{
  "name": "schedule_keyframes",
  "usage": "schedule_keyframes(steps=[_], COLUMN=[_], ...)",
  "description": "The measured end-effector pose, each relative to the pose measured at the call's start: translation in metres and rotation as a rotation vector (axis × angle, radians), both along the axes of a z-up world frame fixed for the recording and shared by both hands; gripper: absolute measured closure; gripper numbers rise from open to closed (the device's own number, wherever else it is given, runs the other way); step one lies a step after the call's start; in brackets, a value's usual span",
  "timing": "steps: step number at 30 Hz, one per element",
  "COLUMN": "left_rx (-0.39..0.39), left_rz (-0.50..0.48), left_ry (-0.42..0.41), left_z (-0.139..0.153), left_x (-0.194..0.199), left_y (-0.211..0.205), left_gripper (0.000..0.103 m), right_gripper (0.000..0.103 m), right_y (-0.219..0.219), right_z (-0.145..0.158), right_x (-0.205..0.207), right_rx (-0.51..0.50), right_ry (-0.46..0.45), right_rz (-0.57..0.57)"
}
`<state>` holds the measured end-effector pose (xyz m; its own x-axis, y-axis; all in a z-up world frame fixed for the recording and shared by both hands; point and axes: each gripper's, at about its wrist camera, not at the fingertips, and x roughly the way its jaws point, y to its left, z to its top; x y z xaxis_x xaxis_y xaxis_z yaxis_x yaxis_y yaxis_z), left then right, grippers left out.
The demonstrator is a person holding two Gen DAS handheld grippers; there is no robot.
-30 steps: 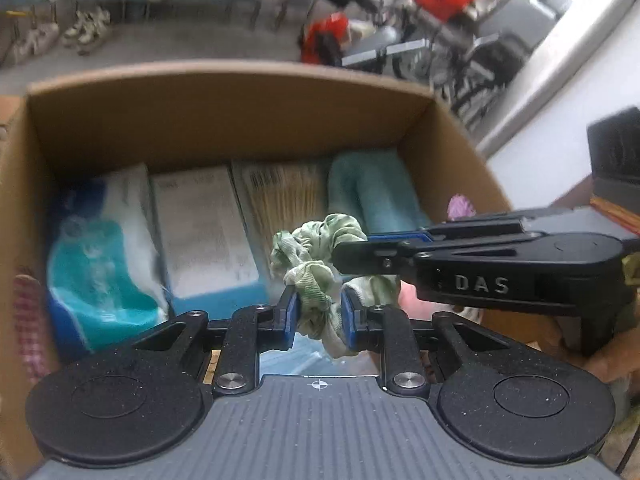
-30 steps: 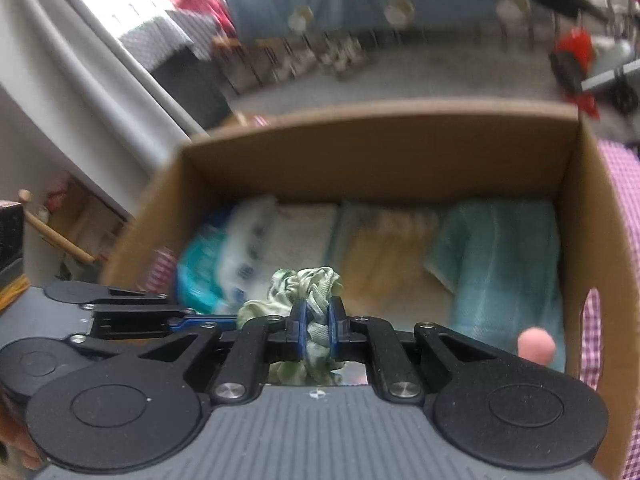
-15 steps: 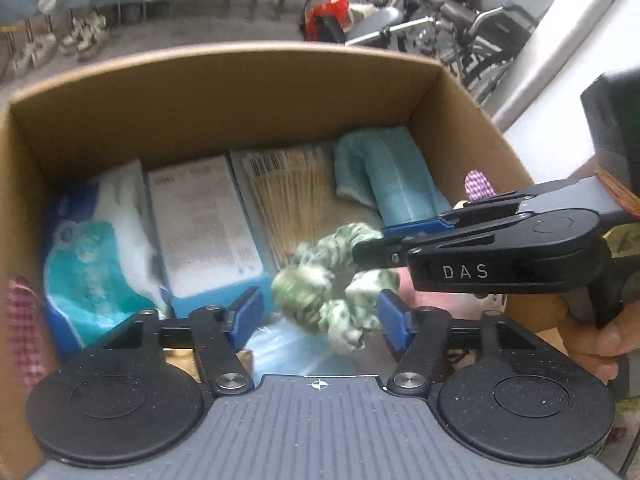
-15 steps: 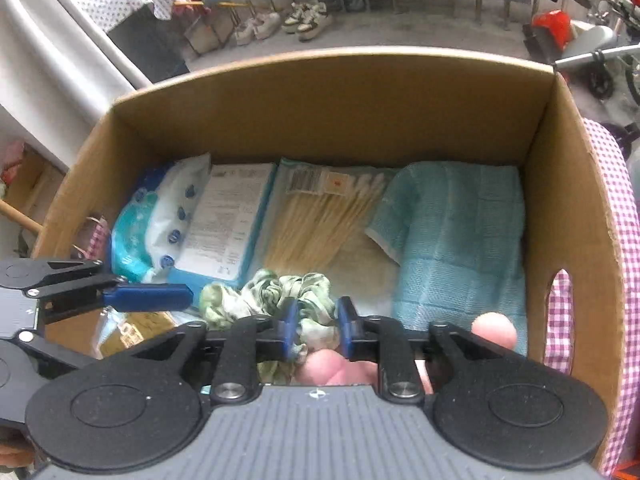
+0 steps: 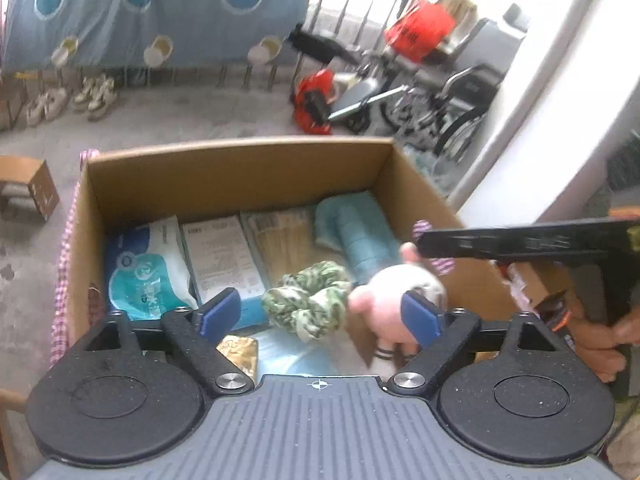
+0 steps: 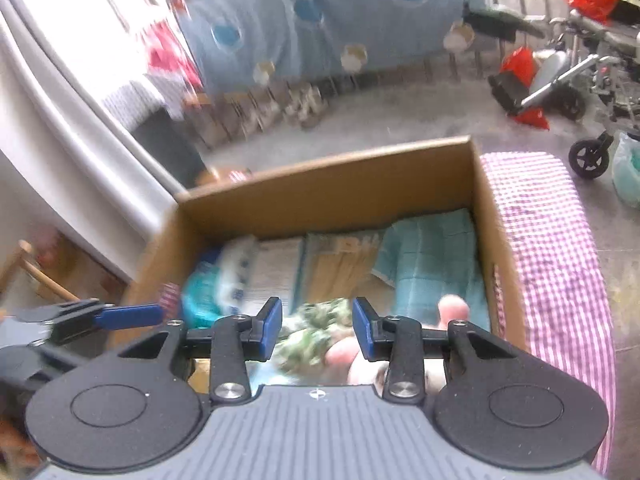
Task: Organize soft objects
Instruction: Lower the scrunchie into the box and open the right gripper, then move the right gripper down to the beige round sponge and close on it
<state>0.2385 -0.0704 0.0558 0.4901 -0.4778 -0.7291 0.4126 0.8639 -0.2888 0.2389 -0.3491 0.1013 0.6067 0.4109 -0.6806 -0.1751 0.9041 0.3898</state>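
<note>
Hovering over cardboard box (image 5: 240, 176): left tool (image 5: 320, 316), jaws opening wide, nothing pinched. Right tool (image 6: 316, 328) jaws opening, clear of green scrunchie (image 5: 308, 300), which lies in box beside pink plush toy (image 5: 384, 296). Box sits on checked-cloth surface (image 6: 556, 256). Room: grey concrete floor (image 5: 180, 120), blue curtain (image 5: 160, 8), shoes (image 5: 92, 94), wheelchair (image 5: 452, 108).

Scrunchie (image 5: 306, 304) in box (image 5: 240, 172), left of plush toy (image 5: 384, 300).

Blown-out window glare, fisheye bending, motion blur.
</note>
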Motion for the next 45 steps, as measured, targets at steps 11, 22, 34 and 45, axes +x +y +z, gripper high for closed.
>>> schedule_keyframes(steps=[11,22,34,45], left_rx=[-0.069,-0.067,0.189,0.183], left_rz=[-0.323,-0.669,-0.741,-0.699], left_ry=[-0.247,-0.181,-0.246,-0.227], left_z=[0.032,-0.051,-0.125,-0.138], left_x=[-0.105,-0.161,-0.140,-0.135], left_y=[-0.036,-0.155,-0.243,-0.251], left_gripper=[0.000,0.012,0.029,0.047], right_gripper=[0.045,0.052,0.076,0.084], right_y=[-0.094,-0.140,-0.162,-0.157], right_z=[-0.003,-0.105,-0.155,-0.166], right_x=[-0.192,-0.237,-0.224,-0.214], right_rx=[0.164,0.175,0.253,0.272], right_ry=[-0.172,0.002,0.093,0.074], right_rz=[-0.299,-0.545,-0.565,-0.528])
